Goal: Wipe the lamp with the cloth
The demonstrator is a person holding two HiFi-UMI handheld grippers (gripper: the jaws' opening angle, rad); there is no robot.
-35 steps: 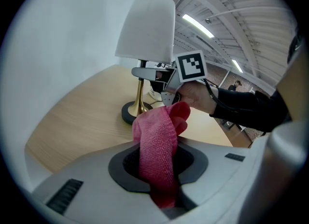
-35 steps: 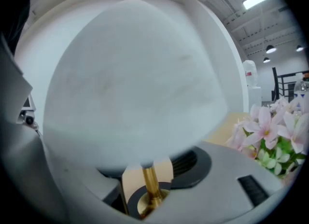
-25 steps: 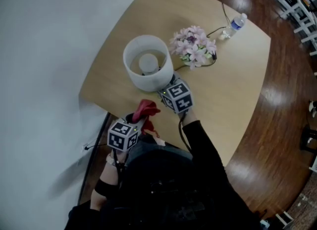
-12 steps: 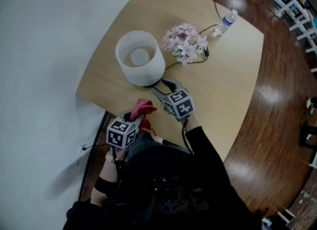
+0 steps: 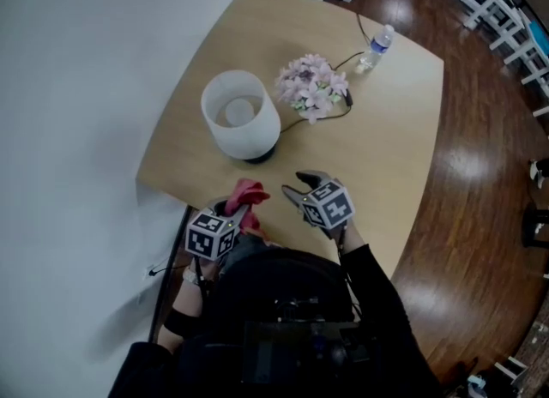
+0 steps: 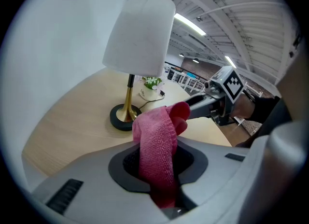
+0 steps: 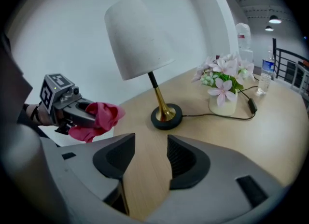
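My right gripper [image 5: 296,186] has pulled back from the lamp [image 5: 242,116] toward the near edge of the table [image 5: 386,113], jaws apart and empty — the left gripper [image 5: 233,214] stays clamped on the red cloth [image 5: 248,191], short of the shade, so wiping hasn't started
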